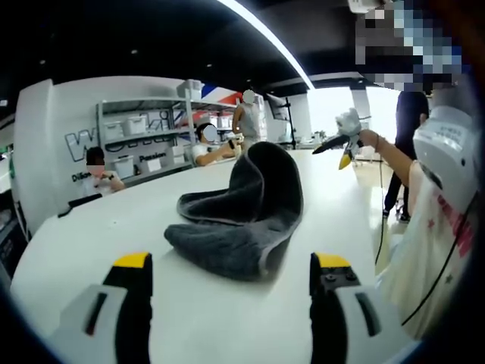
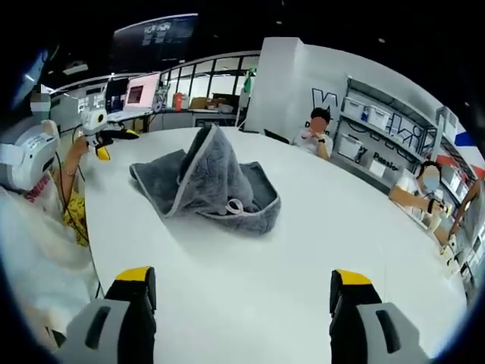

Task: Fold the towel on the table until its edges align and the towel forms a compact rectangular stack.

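Ahead of both our grippers, well out beyond the jaw tips, the grey towel is lying in a loose heap on the white table, and we are holding off from it with nothing in either tool. Our left gripper is standing with its yellow-tipped jaws spread wide and empty, and in the right gripper view the right gripper is doing the same, jaws apart over bare tabletop. From the left tool the towel is showing a tall rounded fold rising at its far side, with the paler hemmed edge curling toward us; from the right tool it is peaking like a small tent, and a little hanging loop is sitting on the near face. We judge the folding as not yet done: no edges are lining up and the cloth is bunched, so we are probably hanging back to pick which hem to take. Beyond the towel, another person's gripper is hovering near the table's far edge, and seated people are working before shelves.
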`<state>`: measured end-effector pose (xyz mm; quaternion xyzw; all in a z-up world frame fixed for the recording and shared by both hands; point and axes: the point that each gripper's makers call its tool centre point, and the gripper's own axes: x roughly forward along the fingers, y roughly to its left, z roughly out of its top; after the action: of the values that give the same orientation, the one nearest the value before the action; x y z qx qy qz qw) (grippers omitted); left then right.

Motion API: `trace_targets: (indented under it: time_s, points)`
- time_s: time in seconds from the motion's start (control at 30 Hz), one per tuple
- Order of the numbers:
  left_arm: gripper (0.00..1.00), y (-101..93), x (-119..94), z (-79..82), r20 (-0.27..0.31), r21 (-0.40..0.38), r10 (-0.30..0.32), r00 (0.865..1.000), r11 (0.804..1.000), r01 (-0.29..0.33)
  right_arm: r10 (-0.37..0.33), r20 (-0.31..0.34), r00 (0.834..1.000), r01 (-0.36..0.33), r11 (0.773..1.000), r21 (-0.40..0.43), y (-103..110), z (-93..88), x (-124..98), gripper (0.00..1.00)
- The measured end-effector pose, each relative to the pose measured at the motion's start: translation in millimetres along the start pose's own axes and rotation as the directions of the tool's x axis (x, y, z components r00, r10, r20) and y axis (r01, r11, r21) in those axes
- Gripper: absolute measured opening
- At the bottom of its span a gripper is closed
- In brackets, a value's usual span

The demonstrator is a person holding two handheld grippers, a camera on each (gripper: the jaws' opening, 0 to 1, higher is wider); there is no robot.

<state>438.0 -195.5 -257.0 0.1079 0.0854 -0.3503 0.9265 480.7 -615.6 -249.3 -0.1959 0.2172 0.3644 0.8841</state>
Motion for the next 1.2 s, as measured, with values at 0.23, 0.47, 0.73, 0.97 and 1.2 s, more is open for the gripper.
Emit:
trace_targets:
  time_s: [0.23, 0.47, 0.73, 0.97, 1.2]
  points:
    - [0.90, 0.0, -2.6, 0.0, 0.004, 0.001, 0.003, 1.000, 1.000, -0.003, 0.009, 0.023, 1.000, -0.008, 0.998, -0.058, 2.6, 27.2, 2.5, 0.99]
    - [0.89, 0.1, -5.6, -1.2, 0.003, -0.002, 0.010, 1.000, 1.000, -0.010, 0.042, 0.010, 0.999, -0.040, 0.989, -0.139, 9.9, 50.5, 10.9, 0.99]
    - [0.89, 1.0, -9.6, -1.2, 0.006, -0.003, 0.018, 1.000, 1.000, -0.018, 0.075, -0.019, 0.997, -0.077, 0.967, -0.244, 22.7, 73.5, 25.3, 0.99]
    - [0.89, 1.5, -12.4, -4.3, 0.003, -0.007, 0.026, 1.000, 1.000, -0.026, 0.120, -0.012, 0.993, -0.118, 0.945, -0.306, 34.3, 99.0, 37.8, 0.99]
    - [0.89, 1.5, -14.8, -4.6, 0.011, -0.013, 0.034, 0.999, 0.999, -0.033, 0.168, 0.000, 0.986, -0.157, 0.922, -0.354, 48.0, 116.6, 50.9, 0.99]
